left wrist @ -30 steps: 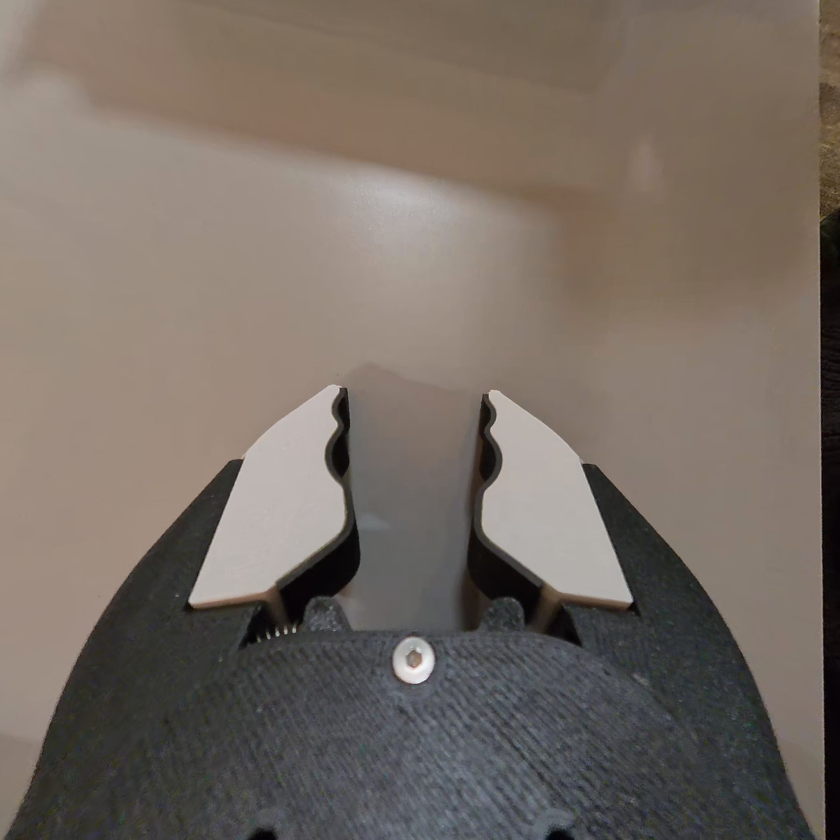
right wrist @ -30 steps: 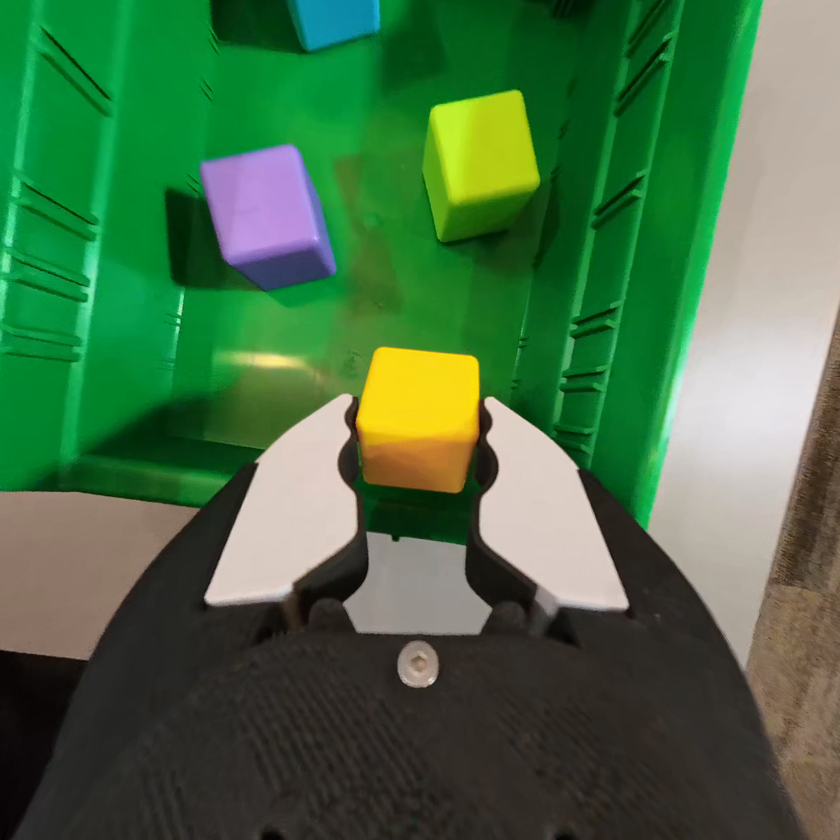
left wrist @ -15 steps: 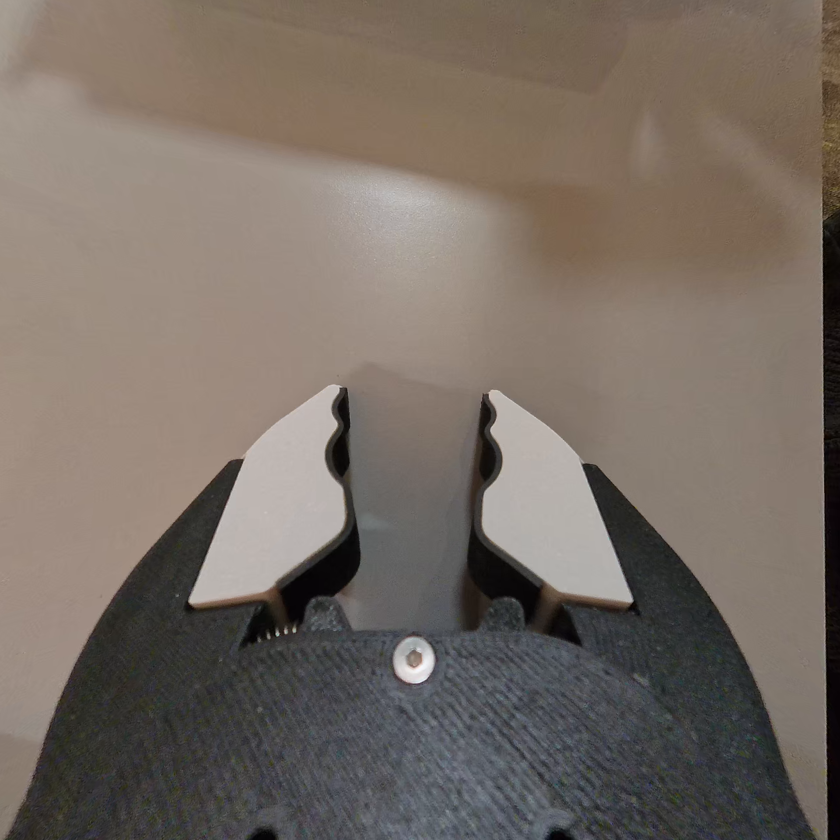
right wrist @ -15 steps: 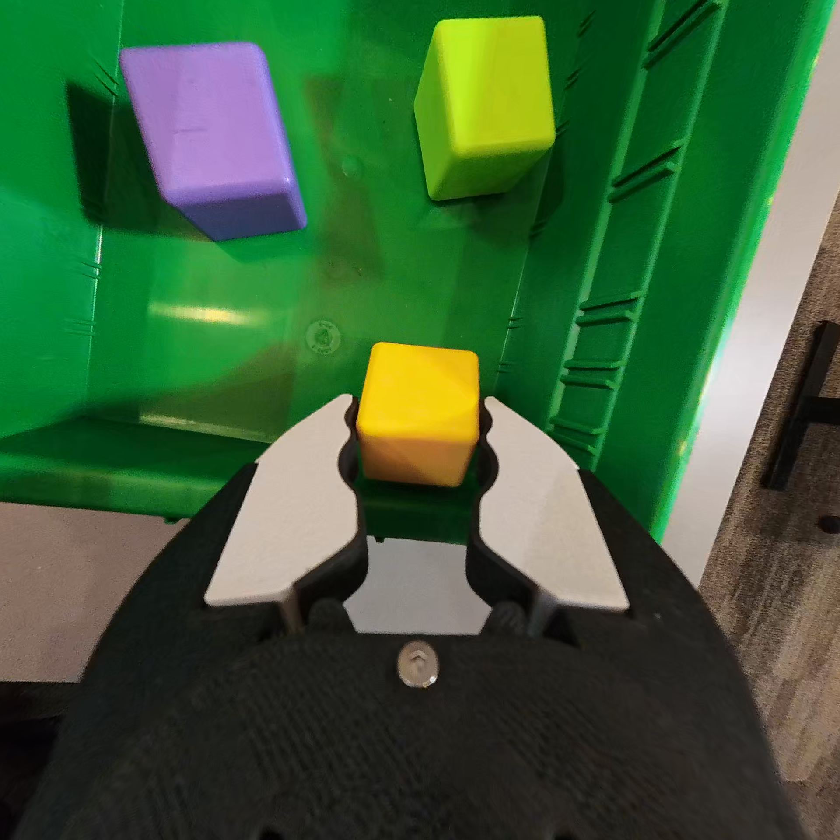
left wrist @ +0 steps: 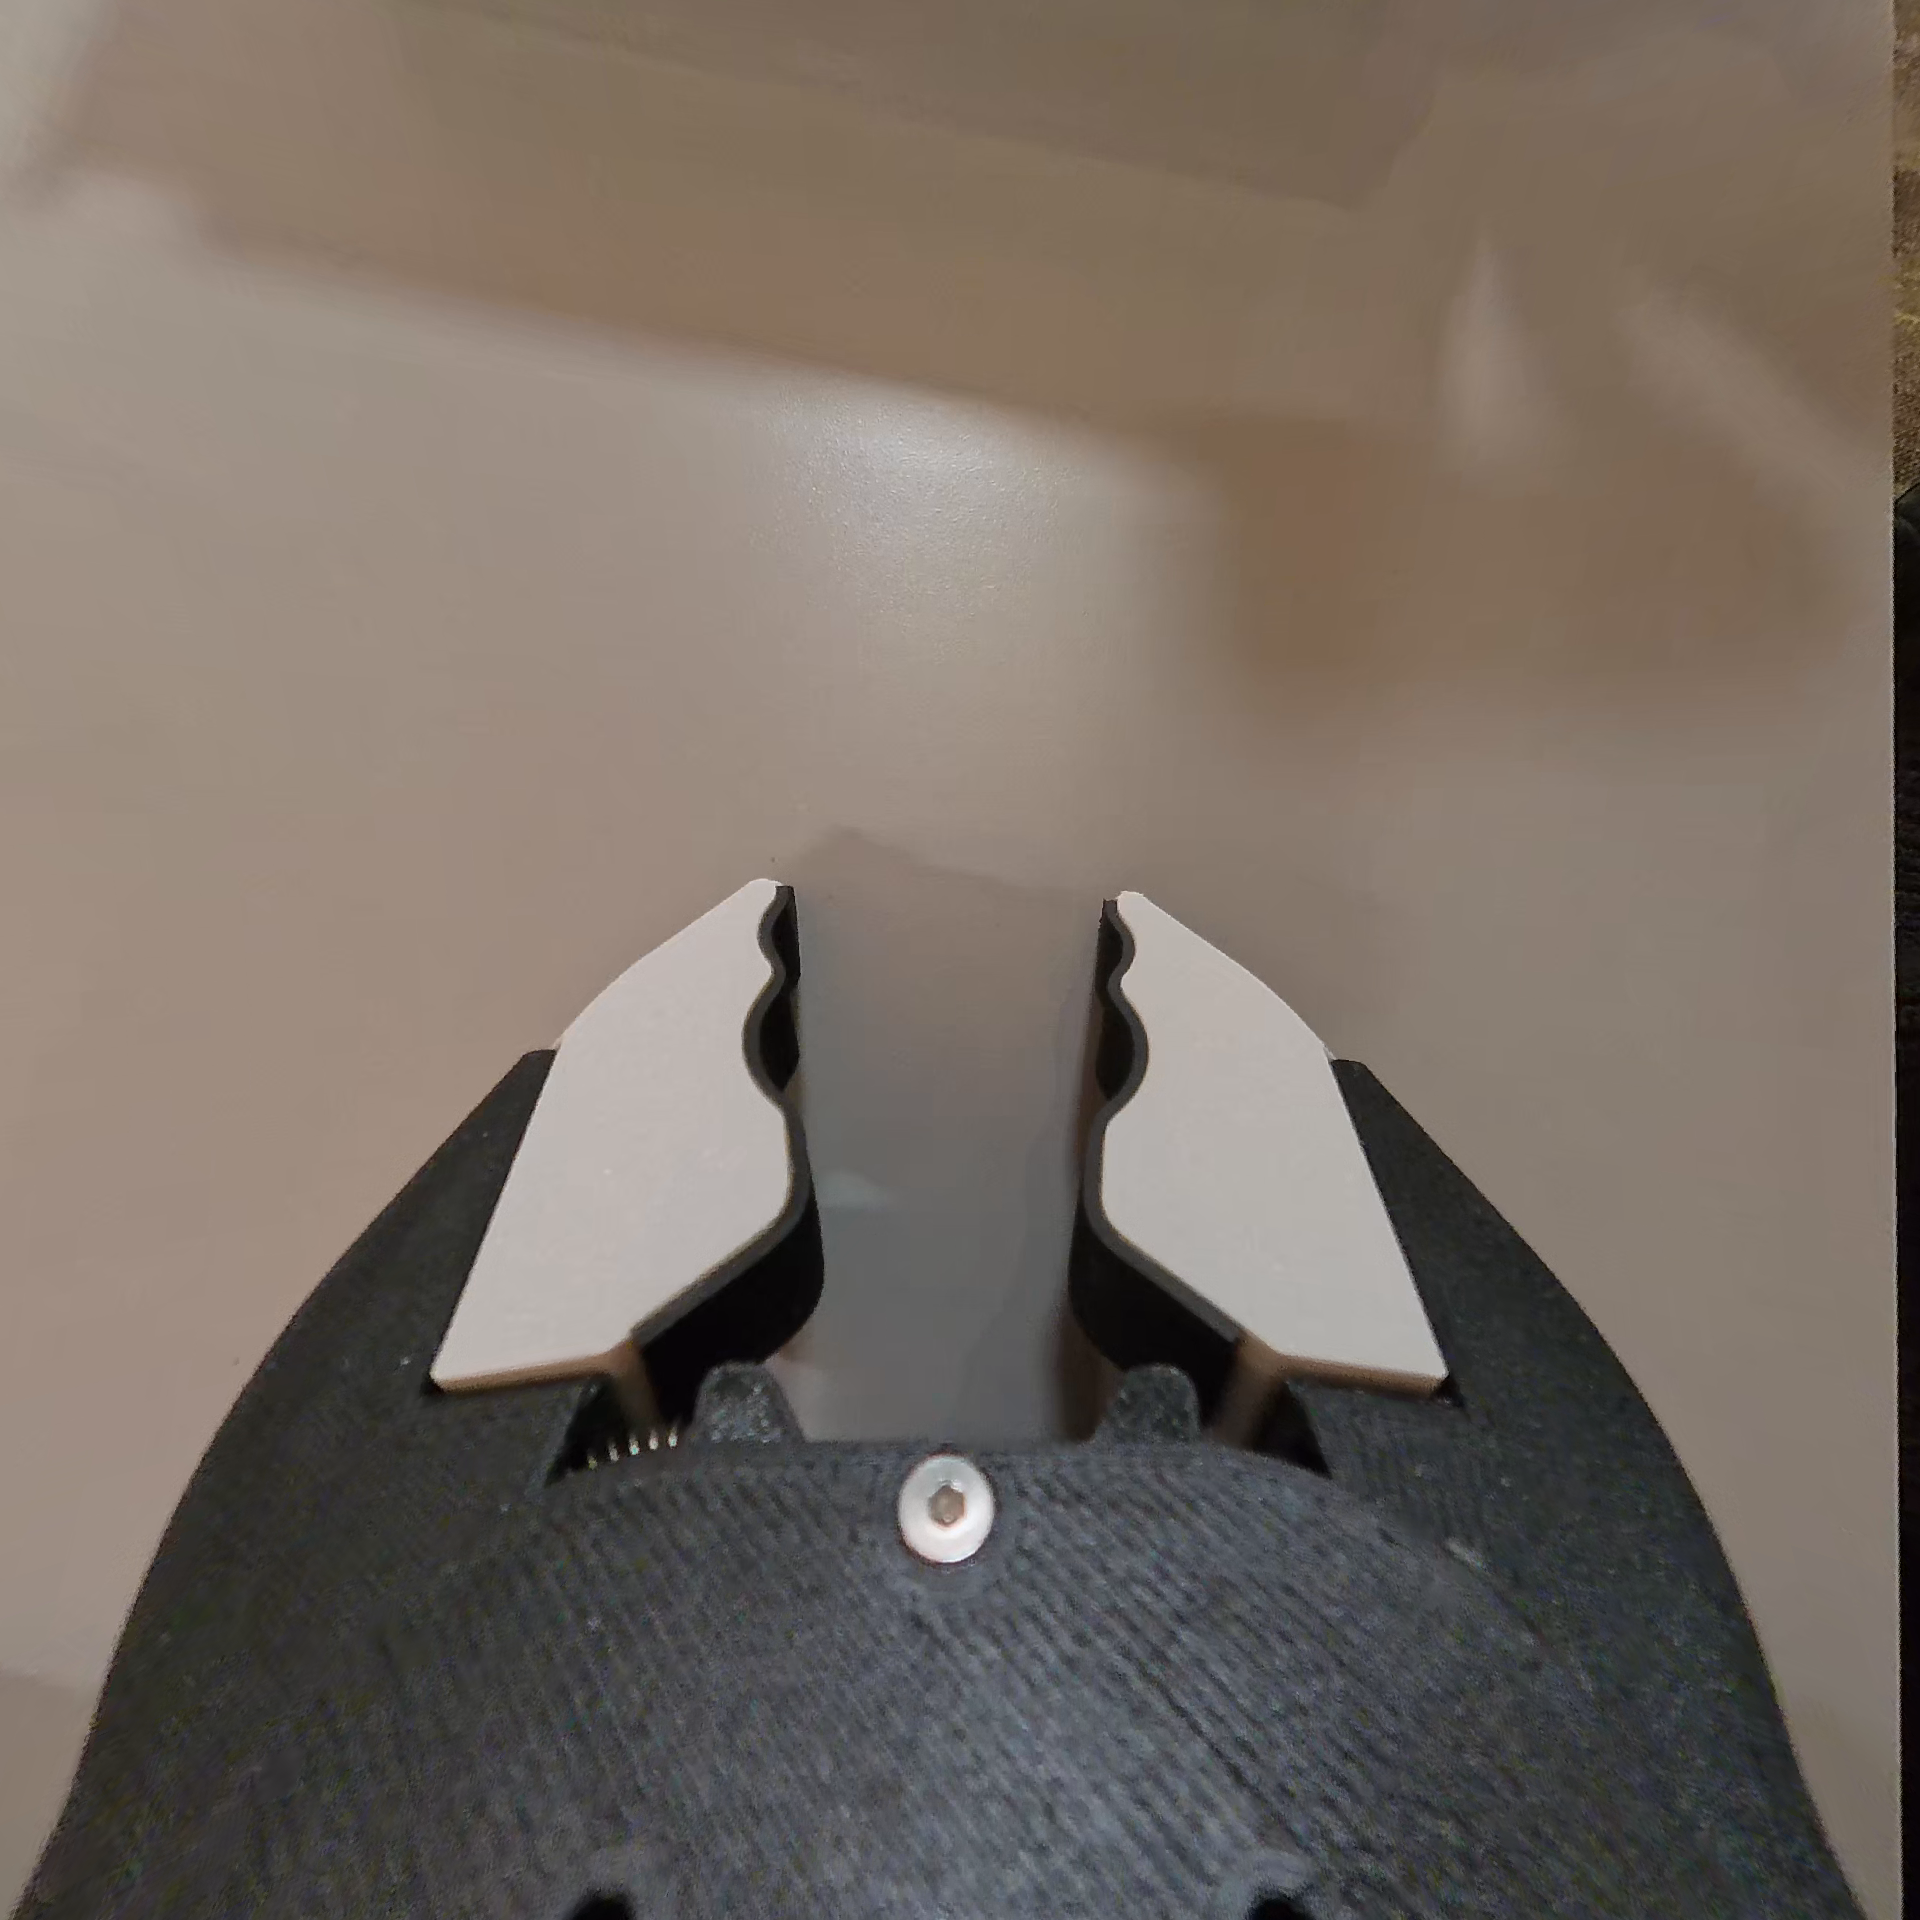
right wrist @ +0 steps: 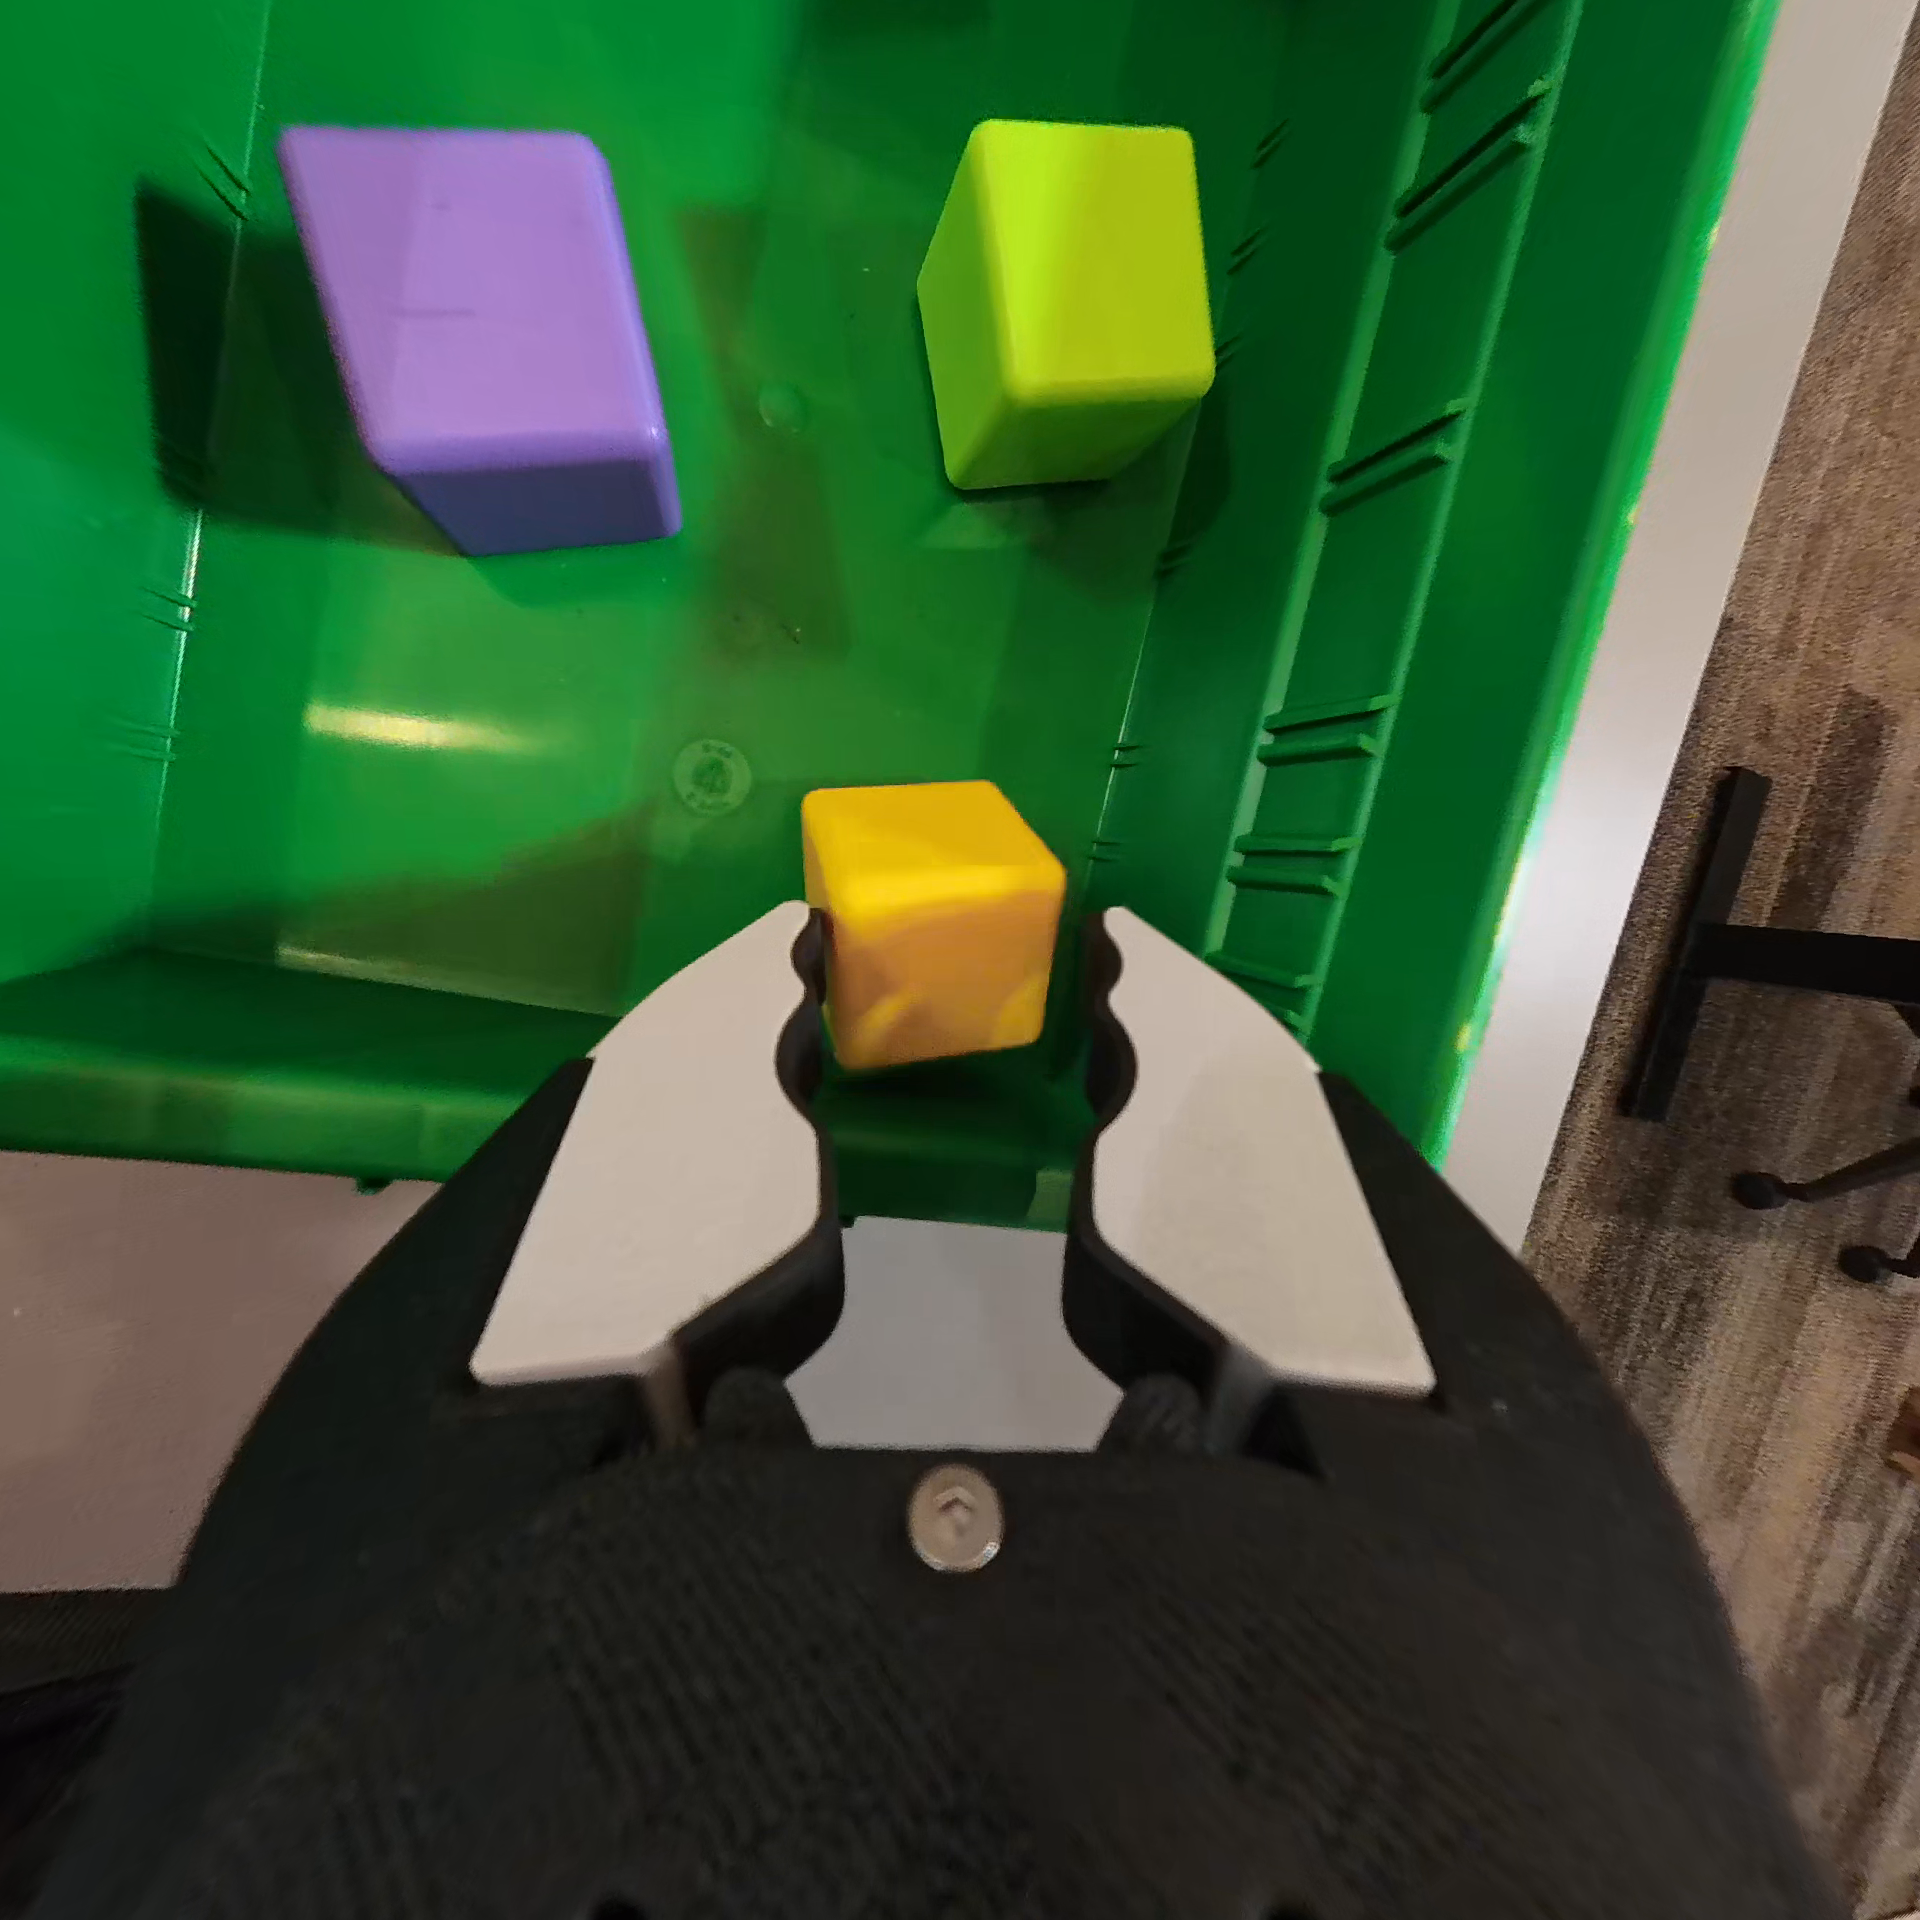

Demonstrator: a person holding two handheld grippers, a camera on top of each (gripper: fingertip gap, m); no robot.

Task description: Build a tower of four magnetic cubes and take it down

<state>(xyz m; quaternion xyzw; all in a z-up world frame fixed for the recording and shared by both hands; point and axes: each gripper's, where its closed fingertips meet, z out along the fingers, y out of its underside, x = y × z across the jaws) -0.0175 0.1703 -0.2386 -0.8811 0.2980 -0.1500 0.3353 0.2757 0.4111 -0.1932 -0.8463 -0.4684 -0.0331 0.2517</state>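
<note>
In the right wrist view my right gripper point(right wrist: 951, 920) hangs over the near end of a green plastic bin point(right wrist: 1351, 623). Its jaws stand apart. A yellow cube point(right wrist: 930, 914) sits tilted and blurred just beyond the fingertips, with a gap to the right finger point(right wrist: 1195, 1091), so it is loose. A purple block point(right wrist: 478, 332) and a lime-green block point(right wrist: 1070, 301) lie on the bin floor farther in. In the left wrist view my left gripper point(left wrist: 948, 904) is open and empty above a bare beige tabletop point(left wrist: 520, 727).
The bin's ribbed right wall point(right wrist: 1455, 436) runs beside the table's right edge. Past that edge lie grey carpet point(right wrist: 1766, 520) and black chair legs point(right wrist: 1704, 935). In the left wrist view the table's right edge point(left wrist: 1886, 935) meets a dark strip. The grippers' ends are close to 40 cm from one another. The purple block point(right wrist: 478, 332) is about 9 cm from my right fingertips.
The right gripper has let go of the yellow cube, which has tipped and dropped away from the fingers. The view pulled back slightly over the bin. The left gripper has not moved.
</note>
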